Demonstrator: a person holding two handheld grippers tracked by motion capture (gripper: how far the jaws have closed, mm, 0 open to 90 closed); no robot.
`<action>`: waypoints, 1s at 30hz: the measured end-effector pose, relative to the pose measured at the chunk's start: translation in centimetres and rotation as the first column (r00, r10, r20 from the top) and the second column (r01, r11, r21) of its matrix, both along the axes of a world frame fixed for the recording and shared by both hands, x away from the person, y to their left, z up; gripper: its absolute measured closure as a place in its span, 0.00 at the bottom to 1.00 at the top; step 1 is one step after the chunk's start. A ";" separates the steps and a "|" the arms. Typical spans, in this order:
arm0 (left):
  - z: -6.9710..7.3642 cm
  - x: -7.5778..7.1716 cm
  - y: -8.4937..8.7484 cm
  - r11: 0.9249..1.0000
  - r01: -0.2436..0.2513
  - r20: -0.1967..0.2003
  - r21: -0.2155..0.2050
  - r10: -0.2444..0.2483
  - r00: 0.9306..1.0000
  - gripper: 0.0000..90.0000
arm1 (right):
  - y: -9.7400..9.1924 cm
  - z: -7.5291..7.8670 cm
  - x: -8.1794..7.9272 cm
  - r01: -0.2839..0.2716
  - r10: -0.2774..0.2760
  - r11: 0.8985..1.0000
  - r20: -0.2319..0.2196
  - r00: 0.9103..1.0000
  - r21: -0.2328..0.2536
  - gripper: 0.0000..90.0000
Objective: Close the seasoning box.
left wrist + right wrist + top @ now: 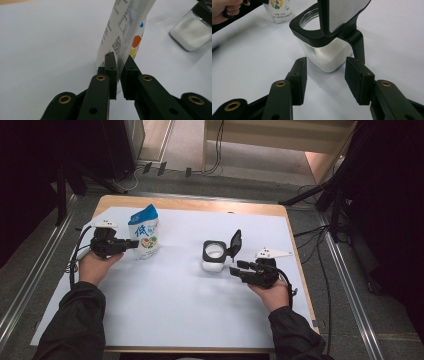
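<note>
We see the left gripper (131, 244) at left centre of the high view, jaws nearly together on the lower edge of the pouch (145, 232). In the left gripper view the pouch (125, 32) edge runs between the two pads, a thin gap showing, so the grip looks light. Pouch stands upright on the white sheet (175, 305), left of centre, blue top torn open; contents not visible.

Right gripper (235, 268) sits right of centre, jaws about half open, holding nothing. In the right gripper view the jar (324, 50) stands just ahead of the jaw tips, apart from both pads. The jar (215, 255) is mid-frame in the high view: clear body, black square collar, flip lid (235, 243) standing up on its right side. White powder fills the lower part.

Open sheet between pouch and jar, and a wide bare area across the lower half of the frame. The wooden table (200, 206) edge shows at top and right. Grey floor, cables and dark stands surround it.
</note>
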State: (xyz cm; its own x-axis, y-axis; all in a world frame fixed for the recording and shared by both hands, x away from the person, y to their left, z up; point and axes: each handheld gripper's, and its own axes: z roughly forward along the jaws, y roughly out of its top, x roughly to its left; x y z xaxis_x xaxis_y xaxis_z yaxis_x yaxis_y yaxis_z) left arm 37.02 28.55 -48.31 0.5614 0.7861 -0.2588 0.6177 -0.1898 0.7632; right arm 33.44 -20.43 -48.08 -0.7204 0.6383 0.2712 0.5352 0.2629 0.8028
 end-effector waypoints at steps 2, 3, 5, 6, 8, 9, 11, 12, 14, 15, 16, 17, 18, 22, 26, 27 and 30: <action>-0.1 0.0 0.2 1.000 0.003 -0.002 -0.003 -0.003 1.000 0.94 | 0.0 0.0 0.1 -0.002 0.002 1.000 0.004 1.000 0.001 0.60; -0.1 -0.1 0.2 1.000 0.004 0.003 -0.007 -0.004 1.000 0.94 | 0.0 0.0 0.1 -0.002 0.002 1.000 0.004 1.000 0.000 0.60; -0.1 -0.1 0.2 1.000 0.001 0.001 -0.006 -0.001 1.000 0.93 | 0.1 0.0 0.1 -0.001 0.001 1.000 0.006 1.000 -0.001 0.60; -0.1 -0.1 0.2 1.000 0.003 0.002 -0.007 -0.003 1.000 0.93 | 0.1 0.0 0.2 -0.001 0.001 1.000 0.007 1.000 0.000 0.60; -0.1 -0.1 0.1 1.000 0.001 0.004 -0.007 -0.001 1.000 0.92 | 0.1 0.1 0.2 0.000 0.000 1.000 0.006 1.000 0.001 0.60; 0.0 -0.2 0.1 1.000 0.001 0.002 -0.010 -0.001 1.000 0.91 | 0.1 0.1 0.2 0.000 0.000 1.000 0.005 1.000 0.002 0.60; 0.1 -0.2 0.1 1.000 -0.007 0.009 -0.016 0.007 1.000 0.89 | 0.2 0.1 0.2 -0.001 0.001 1.000 0.003 1.000 0.002 0.60; 0.1 -0.2 0.1 1.000 -0.008 0.010 -0.023 0.008 1.000 0.89 | 0.2 0.1 0.2 -0.003 0.003 1.000 0.003 1.000 0.001 0.60; 0.2 -0.2 0.1 1.000 -0.004 0.012 -0.030 0.004 1.000 0.87 | 0.2 0.1 0.2 -0.005 0.005 1.000 0.004 1.000 0.000 0.60; 0.3 -0.3 0.1 0.999 -0.004 0.015 -0.032 0.005 1.000 0.87 | 0.2 0.1 0.2 -0.006 0.006 1.000 0.003 1.000 0.001 0.60; 0.3 -0.3 0.1 0.999 -0.009 0.022 -0.036 0.010 1.000 0.87 | 0.2 0.0 0.2 -0.007 0.007 1.000 0.004 1.000 0.001 0.60; 0.3 -0.3 0.1 0.999 -0.006 0.021 -0.035 0.007 1.000 0.86 | 0.3 0.0 0.2 -0.007 0.007 1.000 0.005 1.000 0.000 0.60; 0.4 -0.3 0.1 0.999 -0.008 0.022 -0.035 0.009 1.000 0.85 | 0.3 0.0 0.2 -0.008 0.008 1.000 0.005 1.000 0.001 0.60; 0.5 -0.4 0.1 0.999 -0.007 0.018 -0.036 0.007 1.000 0.78 | 0.2 0.1 0.2 -0.007 0.007 1.000 0.005 1.000 0.000 0.60; 0.9 -0.6 0.1 0.999 -0.011 0.023 -0.033 0.011 1.000 0.68 | 0.1 0.2 0.3 -0.001 0.001 1.000 0.011 1.000 -0.005 0.60; 1.0 -0.6 0.1 0.999 -0.024 0.025 -0.034 0.025 0.999 0.65 | 0.1 0.4 0.3 -0.001 0.001 1.000 0.017 1.000 -0.012 0.60; 1.4 -1.0 0.2 0.999 -0.025 0.027 -0.033 0.026 0.999 0.56 | -0.2 0.7 0.5 0.011 -0.011 1.000 0.024 1.000 -0.010 0.63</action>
